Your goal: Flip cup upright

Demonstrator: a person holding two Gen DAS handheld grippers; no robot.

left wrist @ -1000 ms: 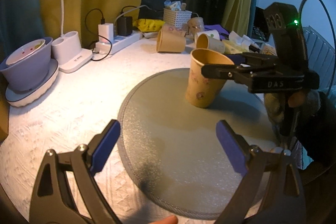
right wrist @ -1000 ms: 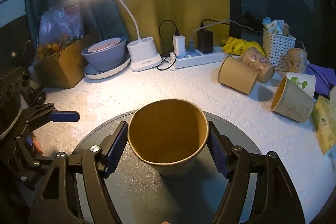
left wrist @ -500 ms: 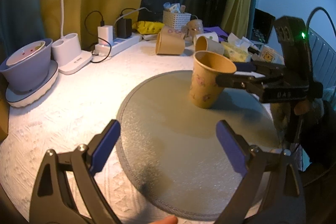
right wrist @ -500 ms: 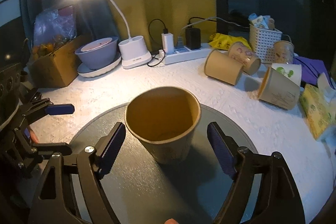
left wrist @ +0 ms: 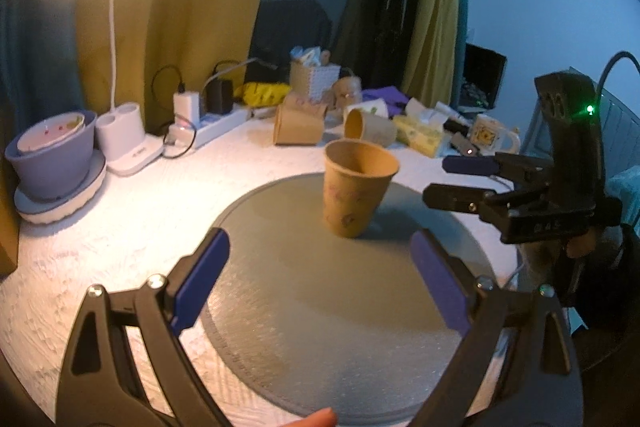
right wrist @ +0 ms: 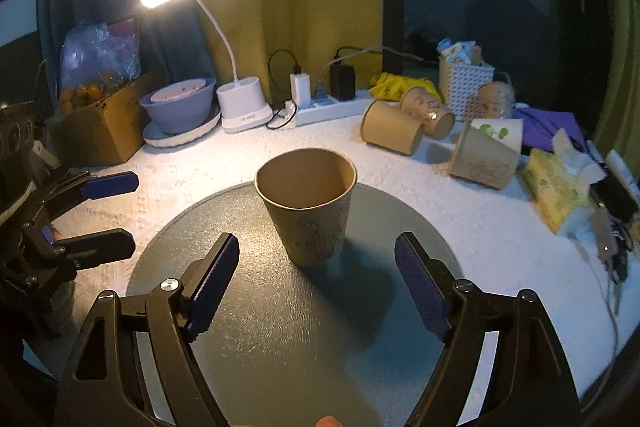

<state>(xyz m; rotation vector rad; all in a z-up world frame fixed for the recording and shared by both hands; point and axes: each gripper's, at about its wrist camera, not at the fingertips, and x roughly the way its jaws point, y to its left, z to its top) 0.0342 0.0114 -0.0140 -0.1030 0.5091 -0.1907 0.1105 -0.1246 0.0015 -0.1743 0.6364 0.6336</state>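
Note:
A brown paper cup point(left wrist: 356, 193) stands upright, mouth up, on the round grey mat point(left wrist: 304, 307); it also shows in the right wrist view point(right wrist: 310, 207) on the mat point(right wrist: 280, 327). My left gripper point(left wrist: 320, 279) is open and empty, short of the cup. My right gripper point(right wrist: 318, 287) is open and empty, drawn back from the cup with its blue pads apart. The right gripper shows at the right of the left wrist view point(left wrist: 452, 179). The left gripper shows at the left of the right wrist view point(right wrist: 108, 215).
Several paper cups lie on their sides at the back point(right wrist: 394, 131) point(right wrist: 486, 155). A white basket point(right wrist: 464, 83), tissue pack point(right wrist: 556, 183), power strip point(right wrist: 328, 107), desk lamp base point(right wrist: 244, 107), purple bowl point(right wrist: 180, 107) and cardboard box point(right wrist: 100, 127) ring the white table.
My right gripper opened, let go of the cup and pulled back. The cup now stands free on the mat. The left gripper stayed open and tilted up a little.

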